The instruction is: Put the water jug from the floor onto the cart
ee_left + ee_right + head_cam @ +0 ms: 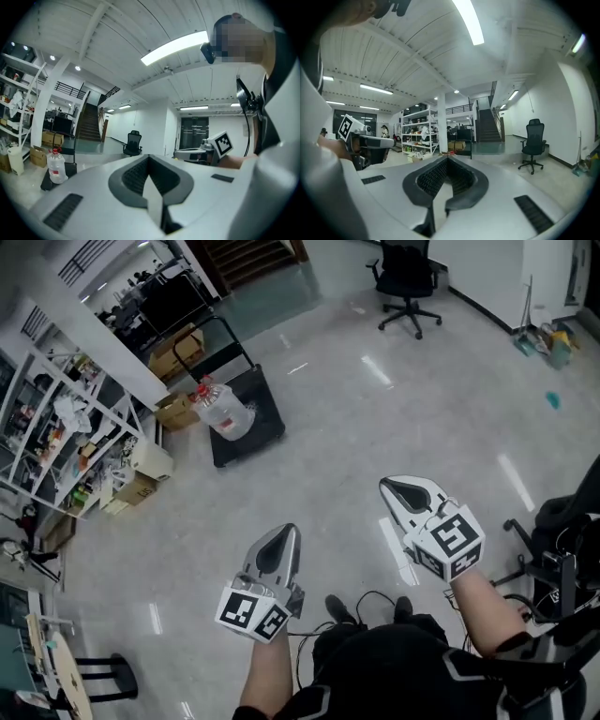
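Well ahead of the left gripper (281, 534) and the right gripper (399, 487), both with fingers pressed together on nothing, the clear red-capped plastic water jug (223, 410) stands on the black flat cart (267, 421), where a rolling cart could probably tip it.

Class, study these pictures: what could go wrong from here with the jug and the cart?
1. The water jug stands near one edge of the cart, whose deck shows no rim; a nudge or roll might tip it off.
2. A cable lies on the floor by the person's feet, a possible trip hazard.
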Motion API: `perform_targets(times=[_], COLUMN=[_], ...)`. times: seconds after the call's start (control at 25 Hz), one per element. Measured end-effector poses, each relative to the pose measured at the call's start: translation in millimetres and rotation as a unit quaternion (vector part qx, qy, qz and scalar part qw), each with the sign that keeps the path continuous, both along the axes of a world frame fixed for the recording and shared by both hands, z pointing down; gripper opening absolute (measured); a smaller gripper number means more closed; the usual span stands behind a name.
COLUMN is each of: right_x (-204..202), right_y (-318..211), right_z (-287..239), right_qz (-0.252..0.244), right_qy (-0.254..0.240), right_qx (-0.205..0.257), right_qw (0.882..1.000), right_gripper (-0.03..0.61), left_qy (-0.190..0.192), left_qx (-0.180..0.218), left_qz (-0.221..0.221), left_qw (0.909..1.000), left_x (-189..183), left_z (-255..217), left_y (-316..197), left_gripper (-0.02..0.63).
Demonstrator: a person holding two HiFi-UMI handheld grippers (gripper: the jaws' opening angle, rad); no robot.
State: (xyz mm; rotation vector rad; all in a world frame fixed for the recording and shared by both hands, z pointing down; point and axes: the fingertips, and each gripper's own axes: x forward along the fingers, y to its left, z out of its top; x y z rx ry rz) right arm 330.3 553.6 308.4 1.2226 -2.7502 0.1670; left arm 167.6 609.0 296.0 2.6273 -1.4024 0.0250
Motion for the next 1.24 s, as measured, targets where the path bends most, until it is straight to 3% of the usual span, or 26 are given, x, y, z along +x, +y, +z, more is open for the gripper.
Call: perform_targets(times=[0.28, 0.76, 1.24], right_x=[2, -59, -66], right_y=[20, 36, 44], right_z=[-14, -19, -19], right_qz=[0.018, 0.018, 0.008], right_qy=[-0.008, -0.006, 0.002], right_qx=[0.009, -0.013, -0.009], right_qw=[1.000, 1.000, 1.000], right_gripper=[0.002, 0.002, 0.002], left_qy=[-0.012, 0.000, 0.009], left_qx=[0.011, 0.024, 0.027], left_qz=[0.021, 0.019, 0.027], left_qw=[0.9996, 0.9995, 0.9992], left_x=[1, -59, -50], left_z=[-8, -22, -21], left_y=[29, 45, 54], left_gripper=[0.000, 0.000, 0.000])
